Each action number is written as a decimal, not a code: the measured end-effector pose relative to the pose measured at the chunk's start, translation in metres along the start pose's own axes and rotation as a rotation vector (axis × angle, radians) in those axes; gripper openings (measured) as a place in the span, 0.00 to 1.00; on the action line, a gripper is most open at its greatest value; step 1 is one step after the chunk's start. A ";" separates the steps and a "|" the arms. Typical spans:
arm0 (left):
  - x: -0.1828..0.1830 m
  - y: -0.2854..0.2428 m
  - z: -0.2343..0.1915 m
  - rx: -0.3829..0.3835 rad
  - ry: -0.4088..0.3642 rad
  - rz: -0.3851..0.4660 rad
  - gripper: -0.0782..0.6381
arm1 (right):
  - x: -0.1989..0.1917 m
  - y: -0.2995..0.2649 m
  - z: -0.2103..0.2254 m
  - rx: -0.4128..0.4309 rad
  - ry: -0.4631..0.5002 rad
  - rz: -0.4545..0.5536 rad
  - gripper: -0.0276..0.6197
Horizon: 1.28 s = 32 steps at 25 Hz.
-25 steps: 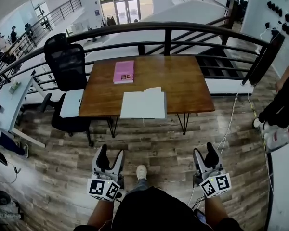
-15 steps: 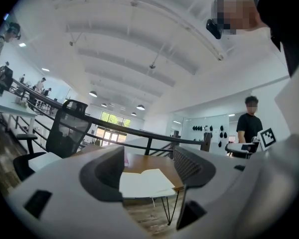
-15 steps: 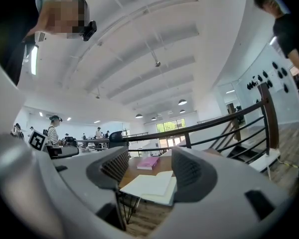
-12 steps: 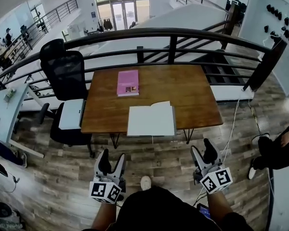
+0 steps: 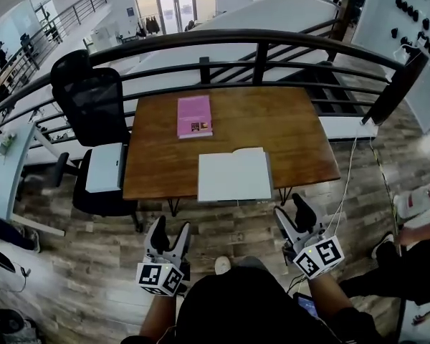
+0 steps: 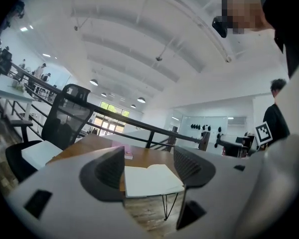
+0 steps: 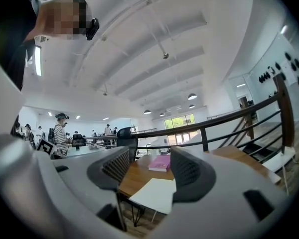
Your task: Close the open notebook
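Note:
The open notebook [image 5: 234, 175] lies flat with blank white pages up, at the near edge of the brown wooden table [image 5: 287, 127]. It also shows ahead between the jaws as the notebook [image 6: 149, 179] in the left gripper view and the notebook [image 7: 157, 194] in the right gripper view. My left gripper [image 5: 170, 231] hangs over the floor short of the table, open and empty. My right gripper [image 5: 294, 210] is also short of the table edge, near the notebook's right corner. Its jaws are closing slightly, still wide apart, with nothing between them.
A pink book [image 5: 194, 116] lies farther back on the table. A black office chair [image 5: 93, 99] with a white item on its seat stands at the table's left. A black railing [image 5: 258, 45] runs behind. A person's legs [image 5: 416, 206] and a cable [image 5: 351, 170] are at the right.
Both grippers and my view have advanced toward the table, so the notebook looks nearer. The person at the right has shifted lower in the view.

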<state>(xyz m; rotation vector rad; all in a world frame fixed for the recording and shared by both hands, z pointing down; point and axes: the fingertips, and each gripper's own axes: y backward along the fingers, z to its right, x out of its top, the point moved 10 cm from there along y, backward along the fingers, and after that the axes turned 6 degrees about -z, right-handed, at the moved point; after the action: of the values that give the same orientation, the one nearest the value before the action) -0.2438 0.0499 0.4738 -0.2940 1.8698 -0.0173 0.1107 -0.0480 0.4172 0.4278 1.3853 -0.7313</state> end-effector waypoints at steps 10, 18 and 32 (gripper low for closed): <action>-0.018 -0.035 -0.020 -0.030 0.039 -0.089 0.53 | -0.015 -0.011 0.005 -0.046 -0.028 -0.074 0.41; -0.040 -0.069 -0.028 -0.031 0.029 -0.190 0.53 | -0.027 -0.025 0.017 -0.039 -0.042 -0.123 0.41; -0.104 -0.132 -0.043 0.017 0.209 -0.394 0.53 | -0.042 -0.057 0.063 -0.015 -0.109 -0.197 0.39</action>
<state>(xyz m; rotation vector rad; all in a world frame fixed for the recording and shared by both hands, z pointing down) -0.2290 -0.0616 0.6056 -0.6659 1.9883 -0.3430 0.1162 -0.1217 0.4759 0.2372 1.3414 -0.8915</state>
